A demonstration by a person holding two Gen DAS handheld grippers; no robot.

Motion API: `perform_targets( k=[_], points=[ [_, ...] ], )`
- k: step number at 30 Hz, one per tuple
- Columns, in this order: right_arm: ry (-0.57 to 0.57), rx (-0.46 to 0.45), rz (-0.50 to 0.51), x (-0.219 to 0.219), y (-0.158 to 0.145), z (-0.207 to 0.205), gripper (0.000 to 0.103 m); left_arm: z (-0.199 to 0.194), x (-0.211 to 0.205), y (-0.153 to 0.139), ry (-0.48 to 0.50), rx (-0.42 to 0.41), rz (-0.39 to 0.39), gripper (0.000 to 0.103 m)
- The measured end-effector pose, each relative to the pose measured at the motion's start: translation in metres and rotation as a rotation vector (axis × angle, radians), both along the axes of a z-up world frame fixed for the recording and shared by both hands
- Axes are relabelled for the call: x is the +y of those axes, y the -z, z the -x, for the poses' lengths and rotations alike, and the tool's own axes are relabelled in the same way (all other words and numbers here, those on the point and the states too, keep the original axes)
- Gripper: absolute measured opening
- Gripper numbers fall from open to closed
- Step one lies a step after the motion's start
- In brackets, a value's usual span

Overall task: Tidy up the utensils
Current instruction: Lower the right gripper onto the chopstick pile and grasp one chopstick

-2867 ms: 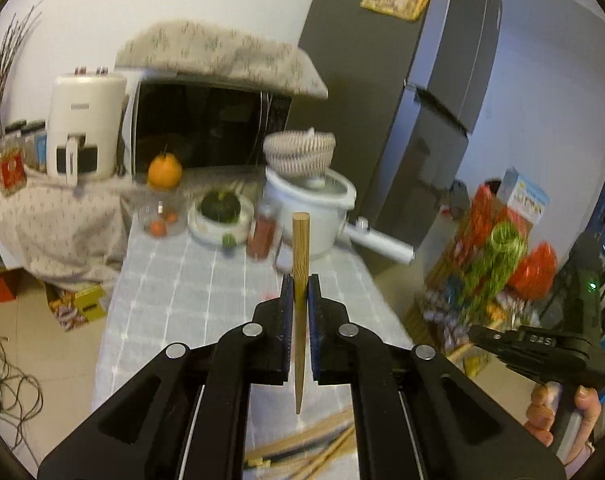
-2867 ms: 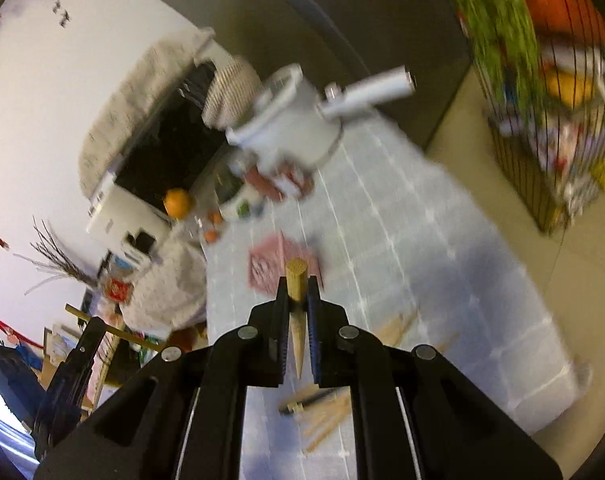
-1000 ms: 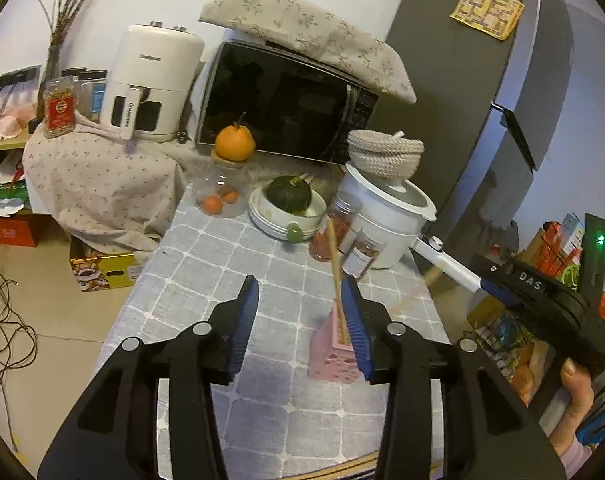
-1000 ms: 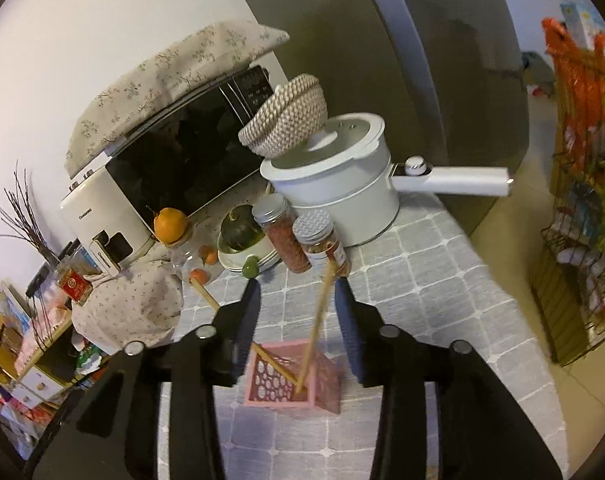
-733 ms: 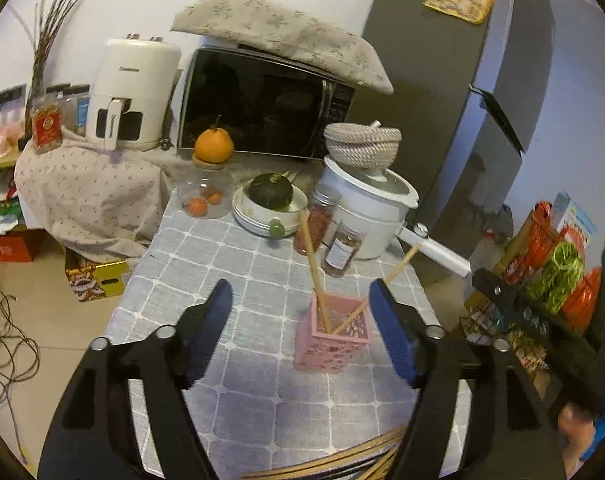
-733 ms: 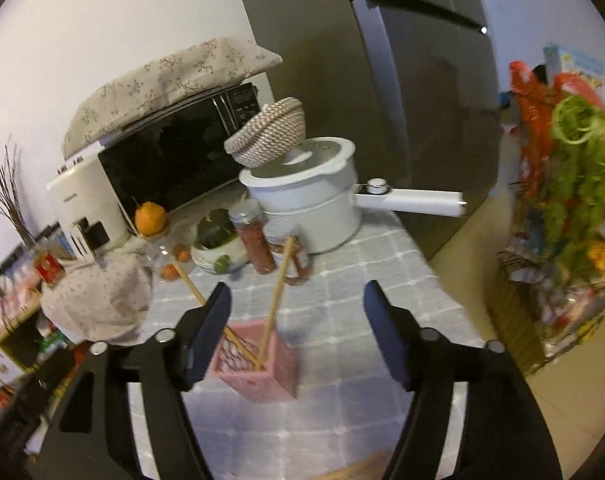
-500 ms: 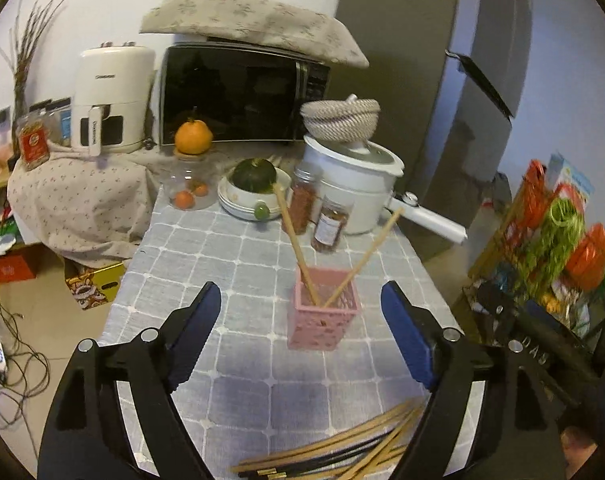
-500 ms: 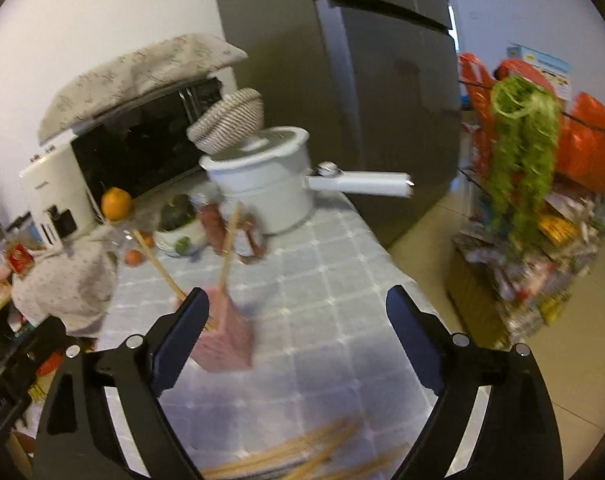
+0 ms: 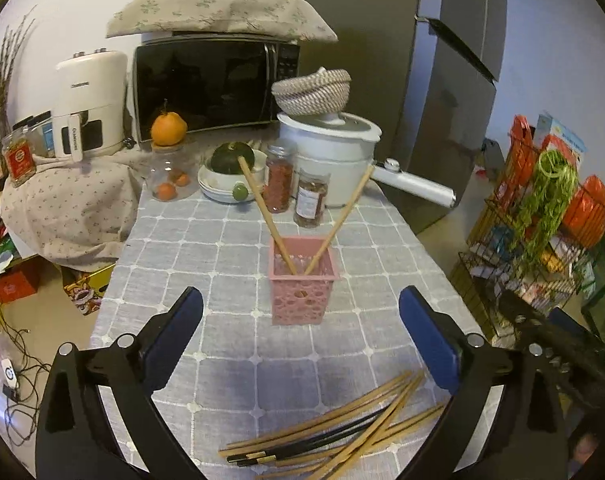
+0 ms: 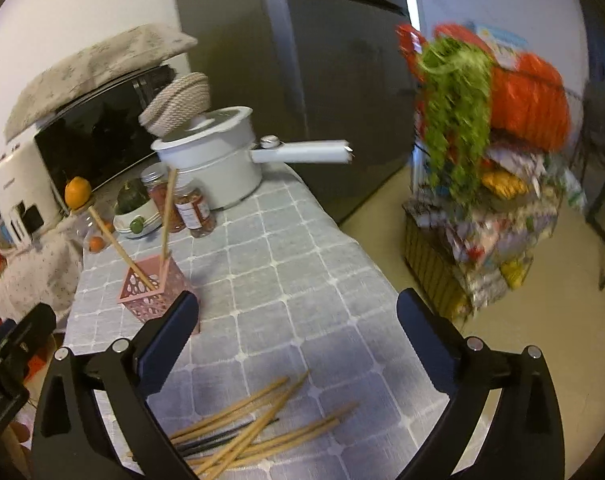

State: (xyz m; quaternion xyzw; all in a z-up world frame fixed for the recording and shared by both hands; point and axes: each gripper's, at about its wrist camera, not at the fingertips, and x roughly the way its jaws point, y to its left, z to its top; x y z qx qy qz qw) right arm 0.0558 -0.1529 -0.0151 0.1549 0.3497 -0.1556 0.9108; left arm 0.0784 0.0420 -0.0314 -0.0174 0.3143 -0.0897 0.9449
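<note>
Both the left gripper (image 9: 300, 334) and right gripper (image 10: 296, 330) have just been opening, jaws spread wide, nothing between them. Two wooden chopsticks (image 9: 262, 204) lean crossed in the pink perforated plastic holder (image 9: 302, 294) on the grey checked tablecloth (image 9: 230, 376); a loose pile of wooden and black chopsticks (image 9: 334, 432) lies near the front edge.

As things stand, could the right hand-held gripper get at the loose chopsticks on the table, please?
Probably yes: the right hand-held gripper is wide open and empty, and the loose chopsticks lie uncovered just below it; the pink holder stands off to one side.
</note>
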Motion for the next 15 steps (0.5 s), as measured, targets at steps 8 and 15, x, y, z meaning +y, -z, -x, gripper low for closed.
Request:
perform_targets(
  k=[8, 15],
  points=[
    [0.059, 0.105, -0.182, -0.042, 0.035, 0.046, 0.097, -0.011, -0.025, 0.026, 0.056, 0.085, -0.087, 0.096],
    [0.085, 0.218, -0.307, -0.058, 0.064, 0.061, 0.097, -0.031, -0.060, 0.061, 0.206, 0.278, -0.201, 0.096]
  ],
)
